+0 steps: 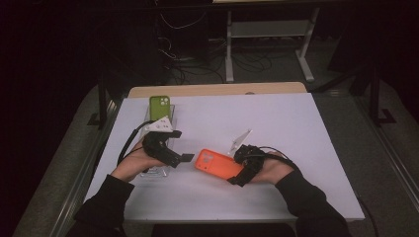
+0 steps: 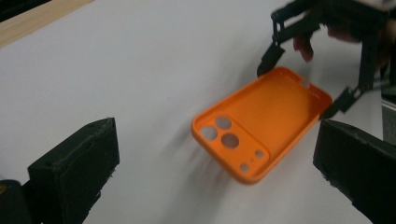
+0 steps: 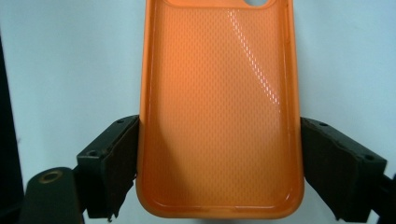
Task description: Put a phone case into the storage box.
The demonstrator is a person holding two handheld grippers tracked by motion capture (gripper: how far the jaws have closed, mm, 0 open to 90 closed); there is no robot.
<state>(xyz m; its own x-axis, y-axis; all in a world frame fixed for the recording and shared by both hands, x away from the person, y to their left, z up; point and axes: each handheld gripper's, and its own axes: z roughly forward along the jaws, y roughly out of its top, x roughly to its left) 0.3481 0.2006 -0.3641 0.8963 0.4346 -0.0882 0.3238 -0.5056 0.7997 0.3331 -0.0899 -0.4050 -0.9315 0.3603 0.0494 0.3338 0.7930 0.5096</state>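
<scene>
The right gripper [image 1: 237,170] gripped the orange case [image 1: 217,164] across its width, jaws pressed on both long edges, above the white worktop [image 1: 276,123]. The left gripper [image 1: 180,145] hovered nearby, its jaws wide and empty.

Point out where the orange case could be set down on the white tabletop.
The white tabletop is bare across its far right stretch, beyond the right gripper clamped on the orange soft plastic phone case. The middle, between the green phone case and the right edge, is bare too. It is crowded at the left, around the left gripper and the clear stand.
</scene>
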